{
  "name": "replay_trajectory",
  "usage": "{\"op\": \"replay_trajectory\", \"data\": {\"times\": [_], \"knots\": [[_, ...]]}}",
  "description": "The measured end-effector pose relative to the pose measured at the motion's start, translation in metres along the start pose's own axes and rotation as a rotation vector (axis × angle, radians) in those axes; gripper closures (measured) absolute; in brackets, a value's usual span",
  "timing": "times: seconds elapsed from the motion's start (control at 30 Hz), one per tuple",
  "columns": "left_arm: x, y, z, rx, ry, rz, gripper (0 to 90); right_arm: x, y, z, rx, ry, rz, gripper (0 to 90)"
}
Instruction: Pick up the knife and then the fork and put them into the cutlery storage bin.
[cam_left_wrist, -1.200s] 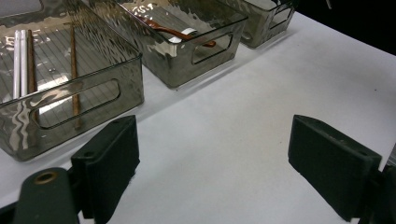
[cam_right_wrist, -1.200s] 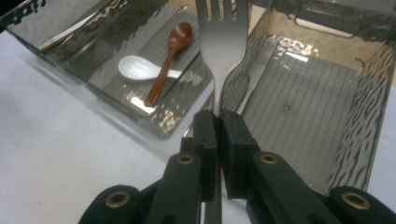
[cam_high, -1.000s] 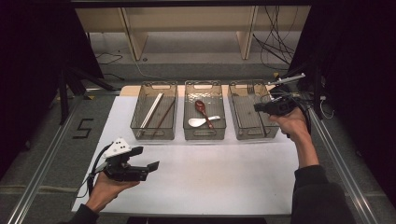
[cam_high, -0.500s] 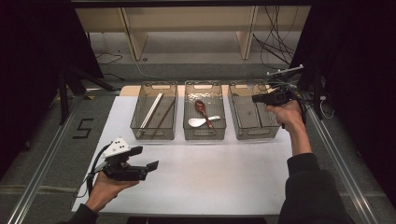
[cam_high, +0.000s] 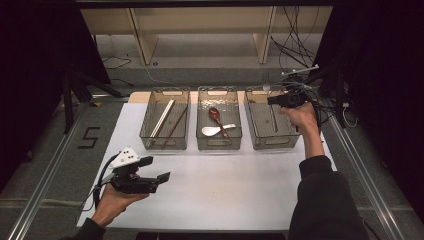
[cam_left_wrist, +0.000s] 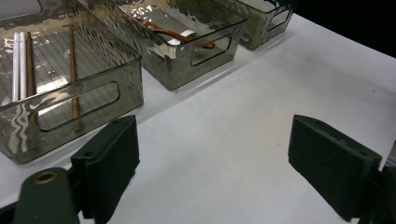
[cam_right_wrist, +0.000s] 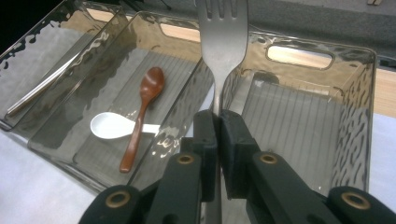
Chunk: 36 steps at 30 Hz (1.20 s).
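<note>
The right gripper (cam_right_wrist: 217, 122) is clamped on the handle of a metal fork (cam_right_wrist: 222, 35), which stands tines-forward above the wall between the middle bin (cam_high: 219, 145) and the right bin (cam_high: 274, 143); in the high view the gripper (cam_high: 274, 99) hangs over the far end of the right bin. The left gripper (cam_left_wrist: 212, 158) rests in the person's left hand (cam_high: 114, 201) over the white table (cam_high: 225, 190) near the left bin (cam_high: 165, 143), jaws spread wide with nothing between them. The middle bin holds a brown spoon (cam_right_wrist: 140, 112) lying across a white spoon (cam_right_wrist: 112, 126); the left bin holds chopsticks (cam_left_wrist: 72, 60).
</note>
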<state>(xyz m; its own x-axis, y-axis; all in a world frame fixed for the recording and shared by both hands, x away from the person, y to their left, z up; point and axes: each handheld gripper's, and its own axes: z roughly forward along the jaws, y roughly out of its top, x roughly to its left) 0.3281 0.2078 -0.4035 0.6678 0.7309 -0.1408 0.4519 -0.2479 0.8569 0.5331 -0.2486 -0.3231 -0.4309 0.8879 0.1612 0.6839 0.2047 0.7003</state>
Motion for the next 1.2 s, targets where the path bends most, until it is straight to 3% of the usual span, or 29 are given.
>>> {"op": "replay_trajectory", "data": {"times": [0.73, 1.2], "knots": [[0.001, -0.001, 0.0, 0.003, 0.0, -0.001, 15.7, 0.003, -0.002, 0.026, 0.034, -0.053, 0.01, 86.1], [0.001, 0.0, 0.0, 0.002, 0.001, 0.002, 15.7, -0.001, -0.014, 0.037, 0.051, -0.069, 0.041, 86.0]]}}
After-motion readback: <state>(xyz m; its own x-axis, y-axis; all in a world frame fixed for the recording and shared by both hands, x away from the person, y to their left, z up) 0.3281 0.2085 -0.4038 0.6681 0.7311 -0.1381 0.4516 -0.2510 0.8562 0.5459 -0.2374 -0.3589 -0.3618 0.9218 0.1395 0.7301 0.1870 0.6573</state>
